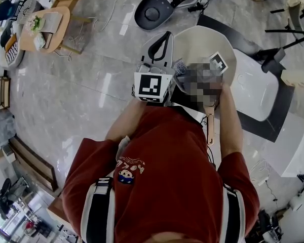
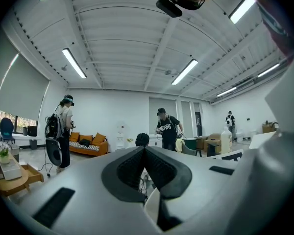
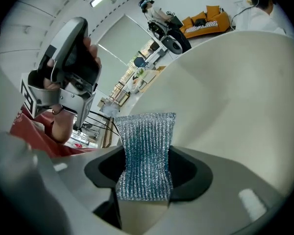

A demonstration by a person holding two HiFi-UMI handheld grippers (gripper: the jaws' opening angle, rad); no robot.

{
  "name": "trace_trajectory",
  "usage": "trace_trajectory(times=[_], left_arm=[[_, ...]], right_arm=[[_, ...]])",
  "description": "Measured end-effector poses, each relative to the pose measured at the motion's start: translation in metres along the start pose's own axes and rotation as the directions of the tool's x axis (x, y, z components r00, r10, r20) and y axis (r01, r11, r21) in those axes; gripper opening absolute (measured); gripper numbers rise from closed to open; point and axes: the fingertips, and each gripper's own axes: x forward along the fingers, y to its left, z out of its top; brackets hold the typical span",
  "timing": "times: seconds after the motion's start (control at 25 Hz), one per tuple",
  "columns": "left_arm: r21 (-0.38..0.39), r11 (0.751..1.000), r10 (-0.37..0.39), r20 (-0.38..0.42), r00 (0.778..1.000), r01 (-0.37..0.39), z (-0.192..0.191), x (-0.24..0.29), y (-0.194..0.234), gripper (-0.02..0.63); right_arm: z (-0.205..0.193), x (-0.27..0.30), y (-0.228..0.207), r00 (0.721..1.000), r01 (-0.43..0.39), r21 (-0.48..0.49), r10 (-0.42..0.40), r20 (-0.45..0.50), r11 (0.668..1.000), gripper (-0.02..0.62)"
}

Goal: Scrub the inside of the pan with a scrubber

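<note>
A cream pan (image 1: 202, 42) with a wooden handle (image 1: 210, 128) lies in front of me, its handle pointing back at my body. My right gripper (image 3: 147, 155) is shut on a silvery blue scrubber (image 3: 147, 146), which stands against the pan's pale inner wall (image 3: 225, 97). In the head view the scrubber (image 1: 180, 67) shows at the pan's left rim. My left gripper (image 1: 162, 42) is raised beside the pan's left edge, shut with nothing in it. In the left gripper view its pads (image 2: 132, 168) meet and point out into the room. The right gripper view catches the left gripper (image 3: 77, 33) in a hand at upper left.
White table slabs (image 1: 253, 90) on a dark frame lie to the right of the pan. A black chair base (image 1: 152, 11) sits beyond it, and a round wooden table (image 1: 45, 27) stands far left. Other people (image 2: 169, 129) and an orange sofa (image 2: 88, 143) are across the room.
</note>
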Motion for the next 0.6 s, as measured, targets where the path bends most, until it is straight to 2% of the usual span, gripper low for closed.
trace_trajectory(times=[0.16,0.32,0.4,0.6], left_arm=[[-0.003,1.000,-0.026,-0.004,1.000,0.026,0.000,0.004,-0.006,0.006],[-0.007,0.999,-0.054,-0.007,0.999,0.054,-0.002,0.009,-0.013,0.006],[-0.012,0.998,-0.067,-0.006,0.998,0.067,-0.002,0.012,-0.017,0.006],[-0.023,0.994,-0.103,-0.009,0.995,0.102,-0.006,0.019,-0.028,0.006]], right_arm=[[-0.013,-0.009,-0.006,0.997,0.061,0.007,-0.060,-0.057,0.998,0.273],[-0.033,-0.022,-0.024,0.973,0.191,0.012,-0.188,-0.132,0.981,0.273],[-0.043,-0.031,-0.035,0.948,0.269,0.007,-0.264,-0.175,0.963,0.272],[-0.057,-0.054,-0.055,0.866,0.434,-0.035,-0.427,-0.261,0.900,0.272]])
